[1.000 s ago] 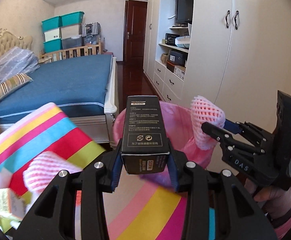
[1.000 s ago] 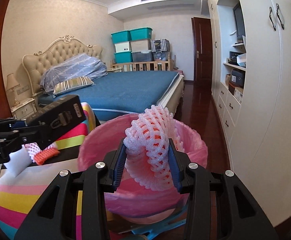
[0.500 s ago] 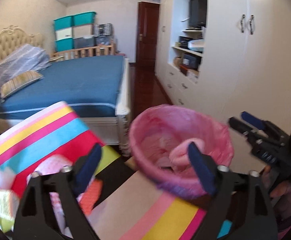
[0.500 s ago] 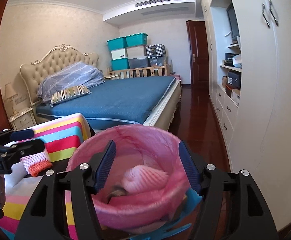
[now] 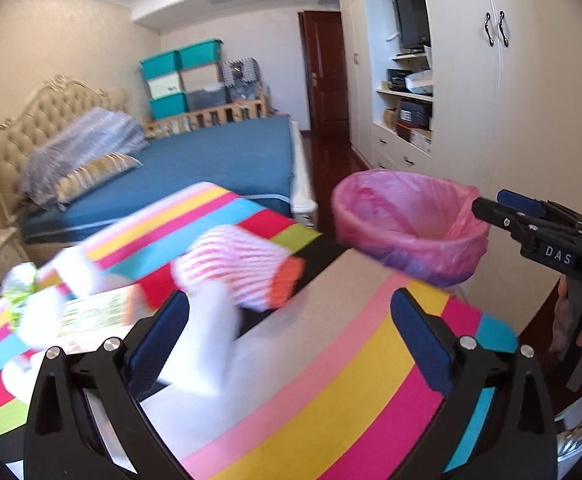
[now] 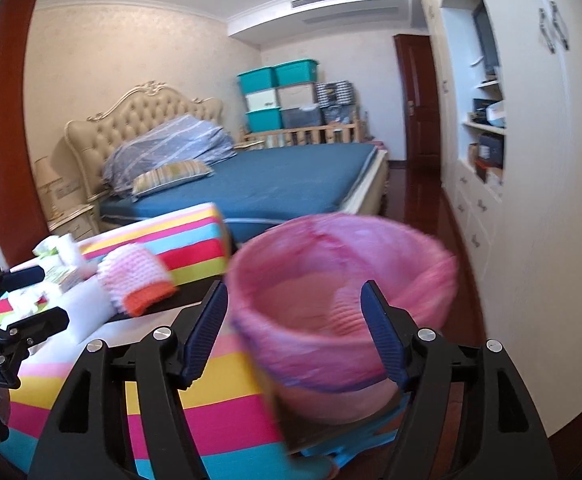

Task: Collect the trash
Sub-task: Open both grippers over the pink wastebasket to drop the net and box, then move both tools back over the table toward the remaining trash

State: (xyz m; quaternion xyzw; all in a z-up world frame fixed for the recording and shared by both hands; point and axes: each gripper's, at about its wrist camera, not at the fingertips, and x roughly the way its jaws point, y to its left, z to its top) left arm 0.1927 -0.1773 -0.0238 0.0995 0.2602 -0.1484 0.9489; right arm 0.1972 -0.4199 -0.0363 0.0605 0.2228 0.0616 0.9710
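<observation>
We see both tools empty. Left tool [image 5: 291, 332] spread wide over the striped surface [image 5: 331, 380]; a blurred white foam piece [image 5: 207, 344] sits just inside its left finger, contact unclear. Right tool [image 6: 295, 332] also wide, nothing between the fingers, pointed at the bin.

Trash bin [image 6: 339, 320] has a crinkled pink liner; a pink foam fruit net [image 6: 345, 312] lies inside it, low down, blurred. In the left view the bin [image 5: 407, 224] stands just past the far edge of the surface, beside the white wardrobe [image 5: 511, 120], with the right tool [image 5: 531, 224] beside its rim.

Remaining trash on the surface: a pink-and-white foam net sleeve with an orange end [image 5: 235, 272] lying on its side ahead of the left tool, apart from its fingers; a pale printed carton [image 5: 91, 312] lying flat to the left; a crumpled green-white wrapper [image 5: 19, 284] further left. In the right view the same net sleeve [image 6: 135, 276] lies left of the bin, with the left tool [image 6: 23, 304] near it at the frame edge. Blue bed [image 6: 271, 180] behind.
</observation>
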